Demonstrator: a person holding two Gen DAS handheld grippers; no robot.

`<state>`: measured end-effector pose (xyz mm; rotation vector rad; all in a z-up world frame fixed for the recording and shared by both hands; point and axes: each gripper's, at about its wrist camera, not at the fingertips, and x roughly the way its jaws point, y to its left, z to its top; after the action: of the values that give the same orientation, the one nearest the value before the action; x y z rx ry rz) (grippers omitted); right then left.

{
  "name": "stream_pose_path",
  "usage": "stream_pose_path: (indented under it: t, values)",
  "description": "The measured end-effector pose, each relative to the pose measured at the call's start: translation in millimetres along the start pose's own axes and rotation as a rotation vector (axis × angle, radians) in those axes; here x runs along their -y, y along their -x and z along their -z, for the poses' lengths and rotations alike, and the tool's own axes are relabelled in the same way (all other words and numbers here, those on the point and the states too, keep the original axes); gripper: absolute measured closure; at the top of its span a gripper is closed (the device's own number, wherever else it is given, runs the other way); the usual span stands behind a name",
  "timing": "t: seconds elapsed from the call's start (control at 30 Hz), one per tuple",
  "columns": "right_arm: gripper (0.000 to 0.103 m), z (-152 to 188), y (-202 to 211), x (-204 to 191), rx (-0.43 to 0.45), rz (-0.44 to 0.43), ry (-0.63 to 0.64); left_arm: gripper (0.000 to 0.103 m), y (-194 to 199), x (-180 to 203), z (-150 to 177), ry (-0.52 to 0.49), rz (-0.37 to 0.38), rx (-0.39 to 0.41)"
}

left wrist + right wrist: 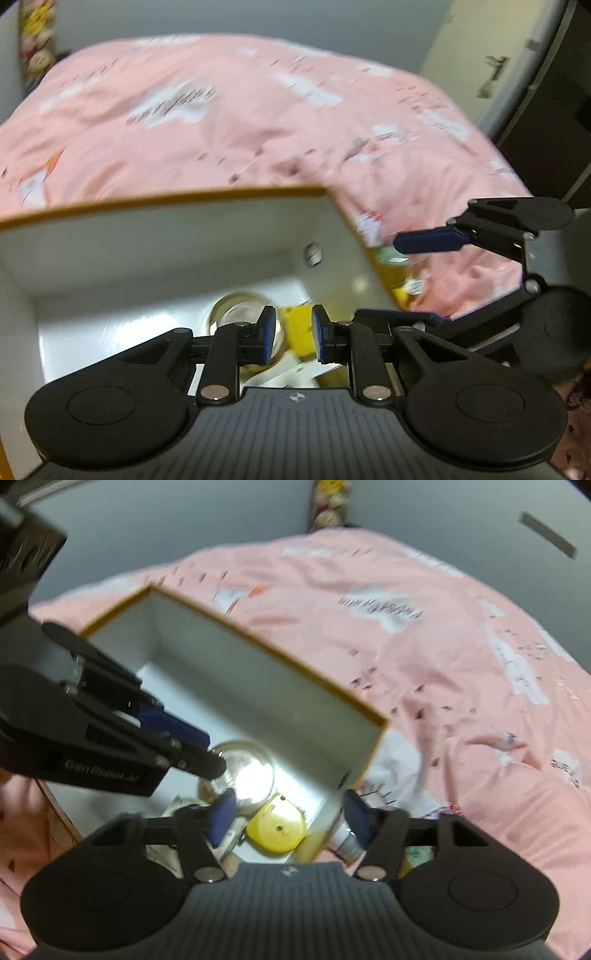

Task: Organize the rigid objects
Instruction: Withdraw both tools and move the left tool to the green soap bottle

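Set on a pink printed bedspread [424, 635]: an open white cardboard box with an orange rim [258, 686], evidently the collecting place for the loose items. Already inside, at the near end: a shiny round metal tin [247, 771], just beside it a round yellow plastic disc [277, 827], plus white packets too blurred to name. Left gripper [293, 338] lowered into the box above the tin and a yellow item, pads a modest gap apart, gripping nothing, probably just after a drop. Right gripper [291, 814] poised over the box's near right corner, jaws wide apart, empty. Outside the right wall, near, a silver-capped tube [345, 843] on the bedspread, likely next for collection.
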<state>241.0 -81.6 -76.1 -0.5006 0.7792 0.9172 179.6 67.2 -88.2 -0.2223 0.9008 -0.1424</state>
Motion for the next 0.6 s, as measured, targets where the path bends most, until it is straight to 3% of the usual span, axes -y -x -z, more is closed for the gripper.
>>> stream_pose_path:
  t: [0.13,0.23,0.37,0.5,0.6]
  values:
    - [0.034,17,26,24,0.121,0.06,-0.112,0.08,5,17,-5,-0.079,0.046,0.037]
    - [0.034,37,39,50,0.161,0.119,-0.263,0.08,2,32,-8,-0.152,0.058,0.04]
    - [0.034,72,41,79,0.158,0.148,-0.444,0.077,-6,52,-13,-0.252,0.067,0.035]
    - [0.035,100,25,93,0.101,0.14,-0.539,0.075,-18,73,-15,-0.36,0.068,0.009]
    - [0.047,111,14,94,0.076,0.147,-0.544,0.073,-30,89,-17,-0.451,0.07,-0.011]
